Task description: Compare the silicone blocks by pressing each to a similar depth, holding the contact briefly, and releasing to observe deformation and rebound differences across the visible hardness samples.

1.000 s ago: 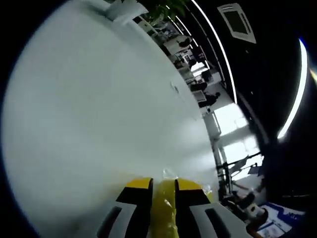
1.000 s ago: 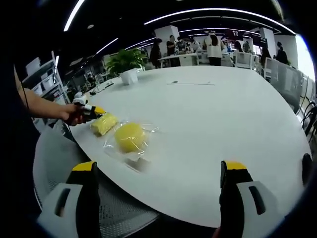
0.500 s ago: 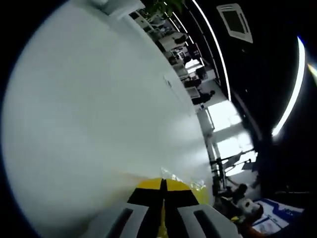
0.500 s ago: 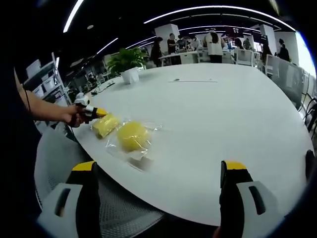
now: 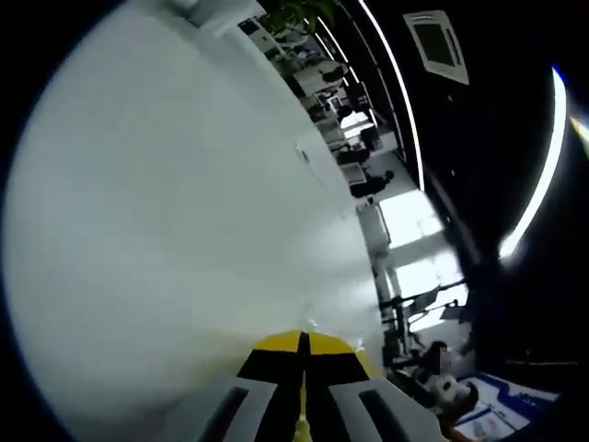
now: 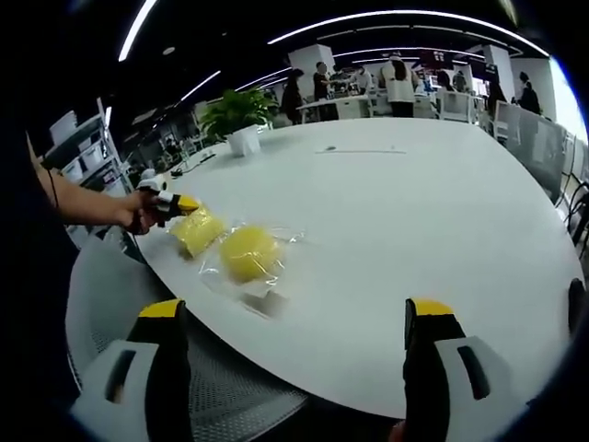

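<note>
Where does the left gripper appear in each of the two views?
Left gripper view: the left gripper is at bottom centre, jaws together.
Right gripper view: it is at the left, mid-height, held by a hand, beside a yellow block.
Shared landmark: the white table.

Nothing legible here — no label, brand or number comes through in either the left gripper view or the right gripper view. Blue-and-white sheets (image 5: 492,419) at the lower right carry print — far too blurred to make out.
</note>
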Motion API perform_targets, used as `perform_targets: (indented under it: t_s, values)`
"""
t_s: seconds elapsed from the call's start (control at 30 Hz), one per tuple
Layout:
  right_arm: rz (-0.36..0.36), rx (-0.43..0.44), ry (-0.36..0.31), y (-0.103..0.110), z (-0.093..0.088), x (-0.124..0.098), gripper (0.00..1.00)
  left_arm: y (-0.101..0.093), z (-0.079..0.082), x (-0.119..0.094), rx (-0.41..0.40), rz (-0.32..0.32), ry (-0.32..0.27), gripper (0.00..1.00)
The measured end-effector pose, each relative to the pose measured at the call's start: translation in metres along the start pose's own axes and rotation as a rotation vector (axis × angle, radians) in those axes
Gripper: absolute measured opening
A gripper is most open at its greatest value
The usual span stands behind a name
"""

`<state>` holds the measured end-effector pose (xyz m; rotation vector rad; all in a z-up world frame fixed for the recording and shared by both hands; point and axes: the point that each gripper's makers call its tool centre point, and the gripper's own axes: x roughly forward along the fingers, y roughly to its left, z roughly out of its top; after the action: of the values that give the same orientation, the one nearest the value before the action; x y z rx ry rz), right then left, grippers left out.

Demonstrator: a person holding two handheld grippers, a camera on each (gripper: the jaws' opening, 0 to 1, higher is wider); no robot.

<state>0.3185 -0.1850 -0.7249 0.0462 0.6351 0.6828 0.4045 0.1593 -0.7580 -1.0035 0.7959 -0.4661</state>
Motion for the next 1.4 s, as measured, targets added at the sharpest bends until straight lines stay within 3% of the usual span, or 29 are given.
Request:
perform_targets:
  t_s: [0.07, 0.13, 0.2, 0.37, 0.5, 0.83, 0.97, 1.13, 1.4]
  values:
    - [-0.003, -0.001, -0.023, -0.002, 0.003, 0.0, 0.96, -0.003, 0.002, -0.001, 0.002, 0.003, -0.01, 0.0]
    - [0.086, 0.091, -0.115, 0.015, 0.02, -0.005, 0.96, 0.0, 0.005, -0.002, 0.027, 0.033, -0.016, 0.0]
    - [0.057, 0.108, -0.139, 0.006, 0.023, -0.008, 0.96, -0.001, 0.005, -0.002, 0.035, 0.03, -0.006, 0.0]
    - [0.033, 0.122, -0.147, 0.001, 0.023, -0.011, 0.96, -0.01, 0.007, -0.003, 0.026, 0.017, -0.004, 0.0]
    - [0.036, 0.159, -0.171, 0.0, 0.027, -0.013, 0.96, -0.023, 0.005, -0.002, 0.088, 0.005, 0.012, 0.0]
    - [0.035, 0.142, -0.171, 0.002, 0.031, -0.01, 0.96, -0.062, 0.009, -0.002, 0.27, -0.028, 0.04, 0.0]
    - [0.035, 0.139, -0.168, 0.001, 0.03, -0.009, 0.96, -0.079, 0.013, -0.002, 0.361, -0.077, 0.045, 0.0]
    - [0.036, 0.135, -0.163, 0.002, 0.03, -0.009, 0.96, -0.089, 0.02, -0.004, 0.388, -0.086, 0.046, 0.0]
    - [0.036, 0.113, -0.161, 0.0, 0.036, -0.011, 0.96, -0.111, 0.027, -0.007, 0.505, -0.105, 0.059, 0.0]
